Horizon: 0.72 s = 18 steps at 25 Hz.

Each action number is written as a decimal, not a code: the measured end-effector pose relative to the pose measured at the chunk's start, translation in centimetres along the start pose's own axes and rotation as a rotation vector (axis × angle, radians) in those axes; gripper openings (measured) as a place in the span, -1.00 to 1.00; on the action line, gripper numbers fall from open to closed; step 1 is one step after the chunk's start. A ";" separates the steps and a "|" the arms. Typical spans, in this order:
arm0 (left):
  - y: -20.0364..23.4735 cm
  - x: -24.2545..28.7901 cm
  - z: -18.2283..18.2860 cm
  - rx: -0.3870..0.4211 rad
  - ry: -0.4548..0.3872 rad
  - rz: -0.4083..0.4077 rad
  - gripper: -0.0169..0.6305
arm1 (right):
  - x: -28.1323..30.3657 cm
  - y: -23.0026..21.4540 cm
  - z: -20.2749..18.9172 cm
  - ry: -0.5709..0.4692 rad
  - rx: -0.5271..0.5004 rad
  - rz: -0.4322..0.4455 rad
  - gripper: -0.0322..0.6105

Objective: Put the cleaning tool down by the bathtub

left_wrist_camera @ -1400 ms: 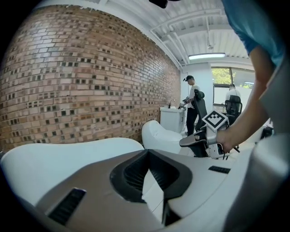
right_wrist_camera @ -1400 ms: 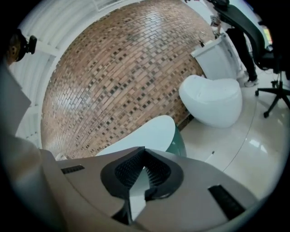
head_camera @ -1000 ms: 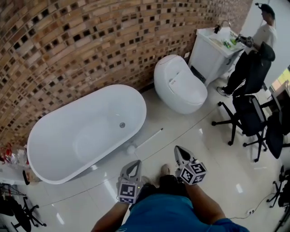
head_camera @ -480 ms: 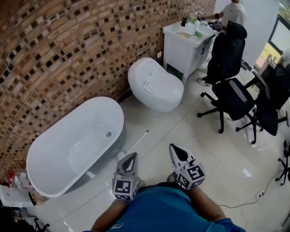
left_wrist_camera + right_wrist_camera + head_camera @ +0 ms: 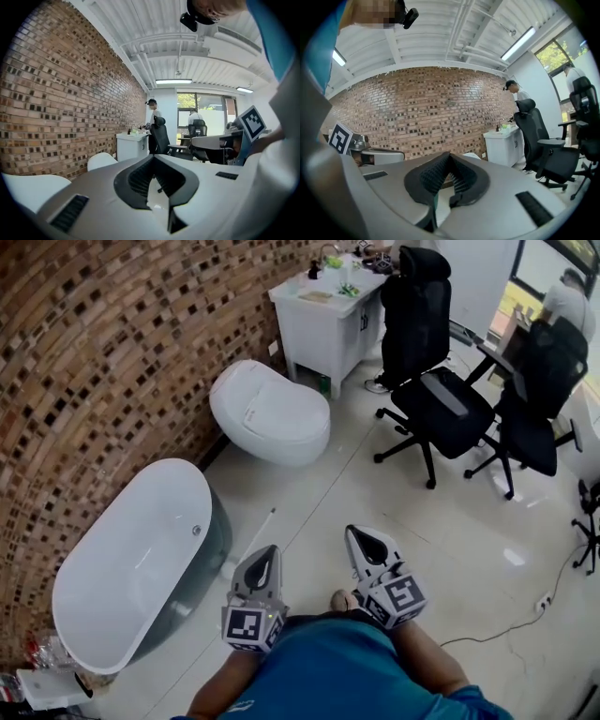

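Observation:
The cleaning tool (image 5: pixel 253 538), a thin white stick with a small head, lies on the floor along the white bathtub (image 5: pixel 131 559). Nothing holds it. My left gripper (image 5: pixel 269 554) hovers just right of the tool's lower end, well above the floor, shut and empty. My right gripper (image 5: pixel 362 536) is beside it, also shut and empty. In the left gripper view the jaw tips (image 5: pixel 153 157) meet with nothing between them. The right gripper view shows the same at its tips (image 5: pixel 450 153). Both grippers point nearly level, towards the brick wall and the far end of the room.
A white toilet (image 5: pixel 267 413) stands beyond the tub, then a white sink cabinet (image 5: pixel 323 320) against the brick wall (image 5: pixel 94 362). Black office chairs (image 5: pixel 436 399) (image 5: pixel 539 418) stand at the right. A person (image 5: pixel 567 296) is at the far right. A cable (image 5: pixel 506 620) runs over the tiles.
The view has swung so tub and toilet slid left and the chairs came into view. Both grippers rose, still shut and empty. The tool stays on the floor by the tub.

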<state>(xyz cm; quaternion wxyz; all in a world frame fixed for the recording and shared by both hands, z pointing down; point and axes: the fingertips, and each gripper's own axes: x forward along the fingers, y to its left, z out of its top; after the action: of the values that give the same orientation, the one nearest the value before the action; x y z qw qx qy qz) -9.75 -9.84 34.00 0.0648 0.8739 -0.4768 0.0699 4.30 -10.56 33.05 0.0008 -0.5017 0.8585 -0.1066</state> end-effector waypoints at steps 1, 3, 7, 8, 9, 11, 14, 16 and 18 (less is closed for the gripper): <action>-1.0 0.8 0.5 -0.002 -0.005 -0.019 -0.95 | -0.6 -0.9 0.3 -0.009 -0.005 -0.013 -0.90; -2.9 2.4 1.6 0.011 -0.024 -0.058 -0.95 | -1.4 -2.6 1.3 -0.039 -0.019 -0.037 -0.90; -6.6 4.1 3.0 0.057 -0.047 -0.195 -0.95 | -4.1 -4.9 2.7 -0.076 -0.007 -0.158 -0.90; -7.2 4.3 3.0 0.070 -0.047 -0.226 -0.95 | -4.7 -5.2 2.9 -0.080 0.005 -0.190 -0.90; -7.7 4.4 2.8 0.078 -0.044 -0.252 -0.95 | -5.4 -5.4 3.0 -0.084 0.015 -0.223 -0.90; -8.7 4.8 2.6 0.078 -0.033 -0.314 -0.95 | -7.4 -5.8 3.0 -0.096 0.029 -0.307 -0.90; -10.7 5.5 2.6 0.093 -0.030 -0.425 -0.95 | -11.1 -6.7 2.7 -0.102 0.026 -0.462 -0.90; -11.8 6.0 2.6 0.105 -0.039 -0.479 -0.95 | -13.6 -7.8 2.6 -0.109 0.022 -0.559 -0.90; -12.4 6.5 2.7 0.114 -0.044 -0.507 -0.95 | -15.8 -8.6 2.6 -0.123 0.020 -0.637 -0.90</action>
<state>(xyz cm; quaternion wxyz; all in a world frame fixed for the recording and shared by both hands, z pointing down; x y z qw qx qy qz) 4.37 -9.02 32.02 0.0203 0.9690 -0.2389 0.0591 19.80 -1.49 30.44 0.0243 -0.7504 0.6557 -0.0794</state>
